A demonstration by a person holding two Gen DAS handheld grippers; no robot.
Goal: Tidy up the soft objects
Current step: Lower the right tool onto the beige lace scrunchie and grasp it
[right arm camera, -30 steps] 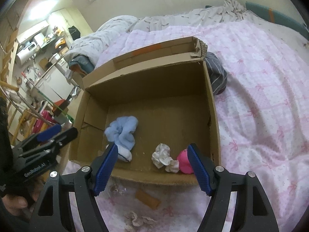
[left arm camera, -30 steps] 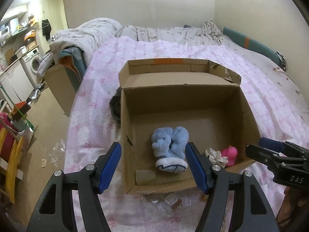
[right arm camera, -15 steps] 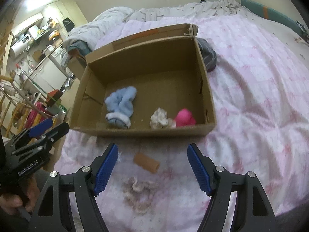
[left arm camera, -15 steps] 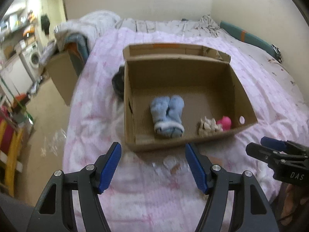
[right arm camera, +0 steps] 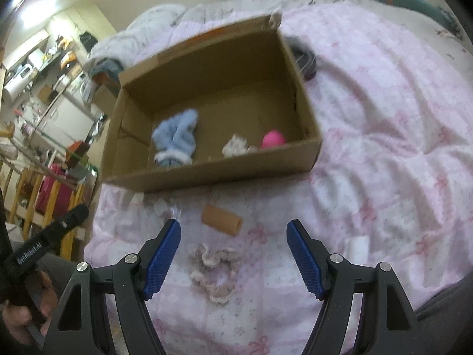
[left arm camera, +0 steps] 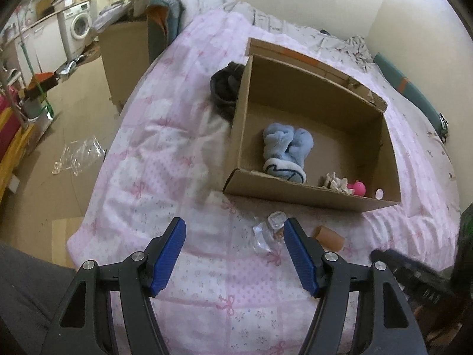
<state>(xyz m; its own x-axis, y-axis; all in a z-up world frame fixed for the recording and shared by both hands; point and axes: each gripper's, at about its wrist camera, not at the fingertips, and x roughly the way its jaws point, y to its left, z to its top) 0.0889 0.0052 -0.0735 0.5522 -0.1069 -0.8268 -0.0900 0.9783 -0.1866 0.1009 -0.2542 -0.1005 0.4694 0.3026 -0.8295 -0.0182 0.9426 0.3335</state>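
Note:
An open cardboard box (left arm camera: 295,196) (right arm camera: 207,171) sits on a pink quilt. Inside lie a pair of fluffy blue socks (left arm camera: 285,151) (right arm camera: 177,139), a cream scrunchie (left arm camera: 334,181) (right arm camera: 235,148) and a pink soft toy (left arm camera: 357,188) (right arm camera: 273,139). On the quilt in front of the box rest a brown tube (left arm camera: 328,238) (right arm camera: 221,219) and a second cream scrunchie (right arm camera: 212,272). My left gripper (left arm camera: 234,224) hangs open and empty over the quilt, short of the box. My right gripper (right arm camera: 233,224) is open and empty, with that scrunchie just below its fingers.
Crumpled clear plastic (left arm camera: 266,233) (right arm camera: 165,207) lies by the box's front wall. A small white item (right arm camera: 357,245) is on the quilt at the right. A dark garment (left arm camera: 226,85) is bunched behind the box. The bed's edge and the floor drop off to the left.
Both grippers have drawn back from over the box toward the near edge of the bed. The box now lies farther off, and the tube and the loose scrunchie have come into view.

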